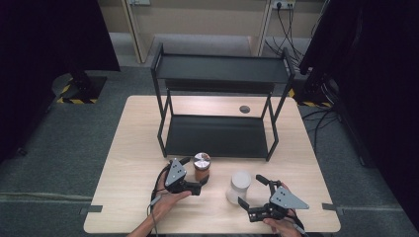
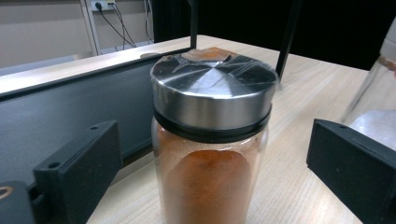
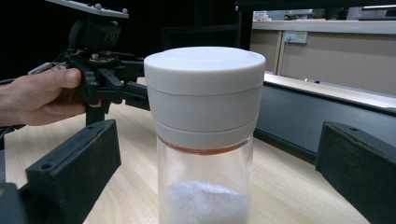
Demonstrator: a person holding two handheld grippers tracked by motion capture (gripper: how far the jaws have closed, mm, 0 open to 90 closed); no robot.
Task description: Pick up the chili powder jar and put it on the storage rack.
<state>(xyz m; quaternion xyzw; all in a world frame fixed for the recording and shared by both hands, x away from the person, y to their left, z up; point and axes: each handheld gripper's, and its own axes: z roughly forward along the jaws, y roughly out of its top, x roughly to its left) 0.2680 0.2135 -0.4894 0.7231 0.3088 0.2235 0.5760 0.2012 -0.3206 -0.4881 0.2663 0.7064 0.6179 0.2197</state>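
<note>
1. The spice jar [image 1: 201, 167] stands upright on the table [image 1: 128, 148], just in front of the rack [image 1: 217, 136], near its front left leg. From table centre it sits at about 7 o'clock. It holds orange-brown powder under a metal lid.

2. The left gripper [image 1: 196, 174] lies level, jaws pointing toward 3 o'clock, one on each side of the spice jar. In the left gripper view the spice jar [image 2: 211, 140] stands between the two black jaws with clear gaps on both sides. The jaws are wide apart and grip nothing. My reading: the hand has lined up so the jar sits centred before any squeeze.

3. The salt jar [image 1: 239, 186] stands upright at about 5 o'clock from table centre, near the spice jar and apart from it. It is clear glass with a white cap and white grains at the bottom.

4. The right gripper [image 1: 251, 191] points toward 10 o'clock with the salt jar at its jaw mouth. The right gripper view shows the salt jar [image 3: 205, 140] centred between the jaws, with gaps either side. Those jaws are also wide and hold nothing.

5. Both grippers come in low and level, which suits gripping each glass body below its lid.

6. The rack's lower shelf [image 1: 217, 133] lies bare just behind the jars, at 12 o'clock from them; it looks the likely place for them.
</note>
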